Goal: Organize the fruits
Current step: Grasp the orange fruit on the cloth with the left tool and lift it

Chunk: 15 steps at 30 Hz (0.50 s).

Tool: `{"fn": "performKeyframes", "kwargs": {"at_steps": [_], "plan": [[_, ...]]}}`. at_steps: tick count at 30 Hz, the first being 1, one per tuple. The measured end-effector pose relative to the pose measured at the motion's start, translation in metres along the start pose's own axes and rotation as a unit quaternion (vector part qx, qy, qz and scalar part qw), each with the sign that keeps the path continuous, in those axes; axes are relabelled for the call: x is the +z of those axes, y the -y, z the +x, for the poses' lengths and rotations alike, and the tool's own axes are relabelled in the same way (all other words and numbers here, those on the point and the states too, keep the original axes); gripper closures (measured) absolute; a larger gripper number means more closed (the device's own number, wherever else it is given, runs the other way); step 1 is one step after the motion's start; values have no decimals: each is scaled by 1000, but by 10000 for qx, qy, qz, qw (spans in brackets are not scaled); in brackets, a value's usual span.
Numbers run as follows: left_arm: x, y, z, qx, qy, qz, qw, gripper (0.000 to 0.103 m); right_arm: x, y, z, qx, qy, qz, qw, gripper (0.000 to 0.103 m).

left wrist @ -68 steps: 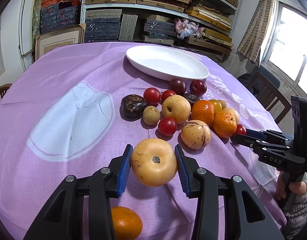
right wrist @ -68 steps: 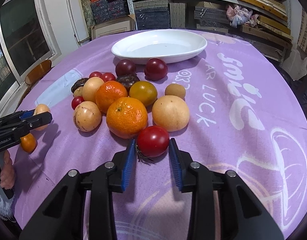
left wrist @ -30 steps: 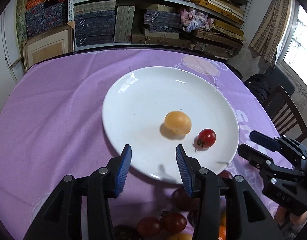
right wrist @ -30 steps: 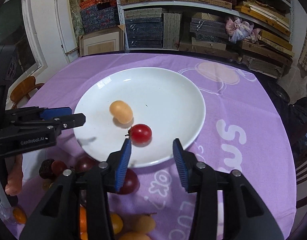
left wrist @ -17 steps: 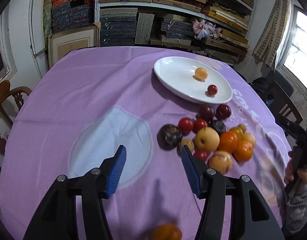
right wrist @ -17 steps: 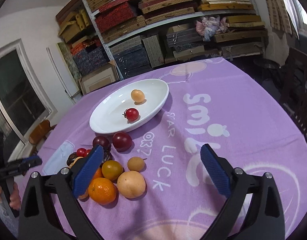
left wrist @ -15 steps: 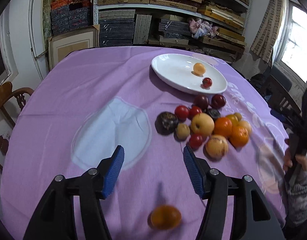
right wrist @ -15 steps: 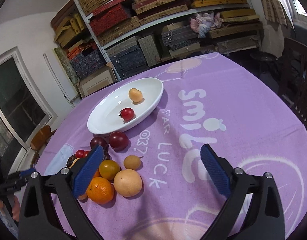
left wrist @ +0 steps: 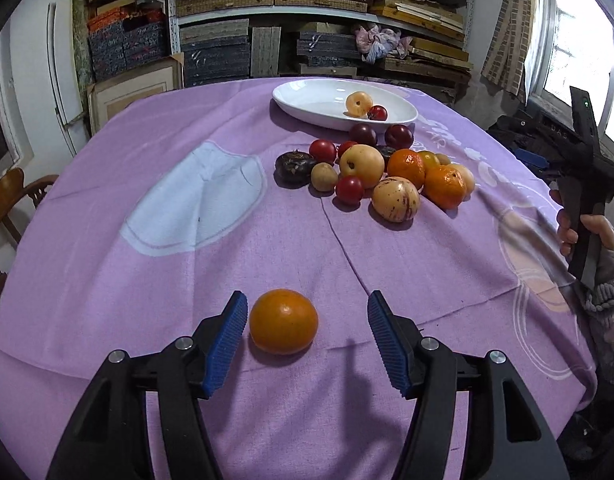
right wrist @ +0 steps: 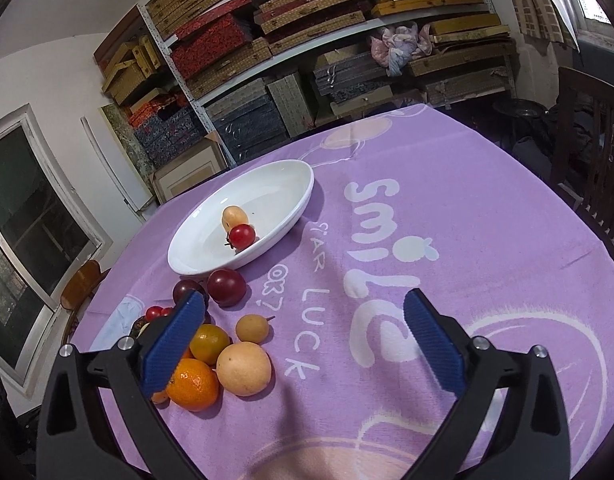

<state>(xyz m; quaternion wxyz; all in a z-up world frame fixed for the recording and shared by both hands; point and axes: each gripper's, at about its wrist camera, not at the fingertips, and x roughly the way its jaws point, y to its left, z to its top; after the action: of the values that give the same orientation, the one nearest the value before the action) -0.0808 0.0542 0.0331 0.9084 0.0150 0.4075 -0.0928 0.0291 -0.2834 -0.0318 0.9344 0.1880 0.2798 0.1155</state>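
Observation:
A lone orange [left wrist: 283, 321] lies on the purple tablecloth between the pads of my left gripper [left wrist: 307, 322]. It sits close to the left pad, and neither pad presses it, so the gripper is open. Farther back lies a pile of mixed fruit [left wrist: 371, 168], and behind it a white plate [left wrist: 307, 108] holds a yellow fruit [left wrist: 359, 104] and a red tomato [left wrist: 377, 113]. My right gripper [right wrist: 303, 320] hovers above the cloth, its jaws opening wide with nothing between them. The fruit pile [right wrist: 227, 356] is at its left finger, the plate [right wrist: 279, 192] beyond.
A hand [left wrist: 587, 236] holds the right gripper's handle at the table's right edge. A wooden chair [left wrist: 11, 200] stands left of the round table, another chair [right wrist: 587, 140] to its right. Stacked shelves [left wrist: 307, 20] fill the back wall.
Both grippers have drawn back from the plate, leaving the yellow fruit and the tomato on it. The left one moved to the lone orange; the right one rolled and spread its jaws wide.

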Motion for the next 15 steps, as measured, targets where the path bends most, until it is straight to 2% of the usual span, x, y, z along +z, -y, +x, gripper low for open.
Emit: {"fn": "performKeyframes", "kwargs": {"at_steps": [15], "plan": [[-8,-6,16,19,-186,-203,9996,40,-2,2,3,-15,-5,101,9999,4]]}}
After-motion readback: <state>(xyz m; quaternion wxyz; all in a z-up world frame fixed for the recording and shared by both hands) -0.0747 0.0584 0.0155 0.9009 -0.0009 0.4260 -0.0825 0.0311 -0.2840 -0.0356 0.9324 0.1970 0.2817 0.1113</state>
